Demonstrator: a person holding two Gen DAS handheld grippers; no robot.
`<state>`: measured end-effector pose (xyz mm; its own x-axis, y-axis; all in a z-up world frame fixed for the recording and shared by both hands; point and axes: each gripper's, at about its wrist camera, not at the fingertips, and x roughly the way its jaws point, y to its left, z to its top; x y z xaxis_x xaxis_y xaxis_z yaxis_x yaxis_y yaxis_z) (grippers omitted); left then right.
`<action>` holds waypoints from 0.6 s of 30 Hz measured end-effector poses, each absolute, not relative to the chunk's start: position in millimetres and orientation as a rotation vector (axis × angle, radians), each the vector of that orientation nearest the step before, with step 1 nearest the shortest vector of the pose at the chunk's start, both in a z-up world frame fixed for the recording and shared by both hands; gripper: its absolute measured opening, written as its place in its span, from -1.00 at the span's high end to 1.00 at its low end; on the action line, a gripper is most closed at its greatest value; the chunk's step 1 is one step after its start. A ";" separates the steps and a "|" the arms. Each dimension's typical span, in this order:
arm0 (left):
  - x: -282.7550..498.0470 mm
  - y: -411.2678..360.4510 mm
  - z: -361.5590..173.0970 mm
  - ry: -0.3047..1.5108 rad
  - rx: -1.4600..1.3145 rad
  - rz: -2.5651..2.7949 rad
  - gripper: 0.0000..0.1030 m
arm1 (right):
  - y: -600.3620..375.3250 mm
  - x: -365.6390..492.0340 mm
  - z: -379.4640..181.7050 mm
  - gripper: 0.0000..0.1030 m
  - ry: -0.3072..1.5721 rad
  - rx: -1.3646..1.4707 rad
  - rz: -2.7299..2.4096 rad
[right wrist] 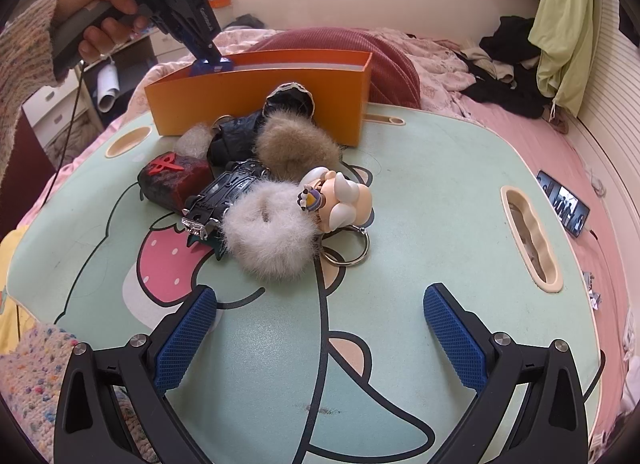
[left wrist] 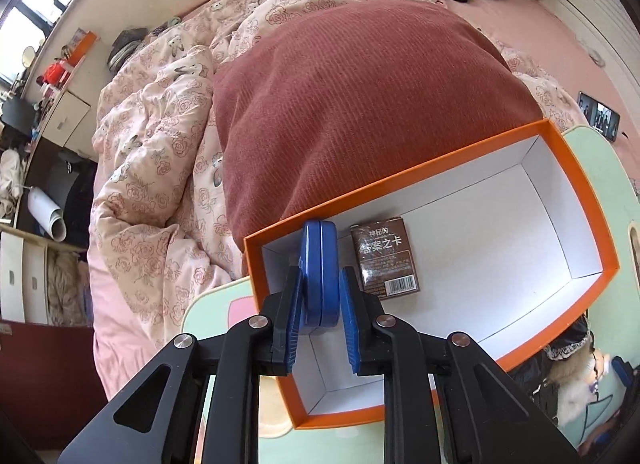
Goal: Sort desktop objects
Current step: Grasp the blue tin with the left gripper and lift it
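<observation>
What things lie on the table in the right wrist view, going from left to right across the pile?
Dark red pouch with a red emblem → black toy car → white fluffy hair tie → cartoon figure keychain.

My left gripper [left wrist: 320, 304] is showing black angular linkage arms with round silver screws and ribbed blue pads [left wrist: 292, 316]. My right gripper [right wrist: 320, 328] is showing the same black frame, silver screws and cross-hatched blue pads [right wrist: 188, 340]. My hand [right wrist: 108, 15] is emerging from a speckled, multicoloured knit sleeve [right wrist: 24, 55]; a thin black cable [right wrist: 68, 131] is hanging below it.
</observation>
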<state>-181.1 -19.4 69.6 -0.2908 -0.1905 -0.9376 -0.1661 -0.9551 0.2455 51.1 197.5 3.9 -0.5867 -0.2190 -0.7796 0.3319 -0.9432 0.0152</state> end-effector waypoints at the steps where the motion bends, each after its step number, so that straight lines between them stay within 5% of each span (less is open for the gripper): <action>1: -181.1 -20.9 70.0 -0.454 1.866 -2.471 0.62 | 197.6 51.1 3.8 -1.00 0.189 1.224 -2.545; 18: -182.8 -21.7 53.8 -0.466 1.878 -2.407 0.54 | 197.8 51.5 3.5 -1.00 0.188 1.223 -2.545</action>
<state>-182.8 -21.7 53.8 -0.2598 -0.2250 -0.9391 -0.1419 -0.9530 0.2676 51.5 197.8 3.5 -0.5872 -0.2202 -0.7789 0.3324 -0.9430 0.0160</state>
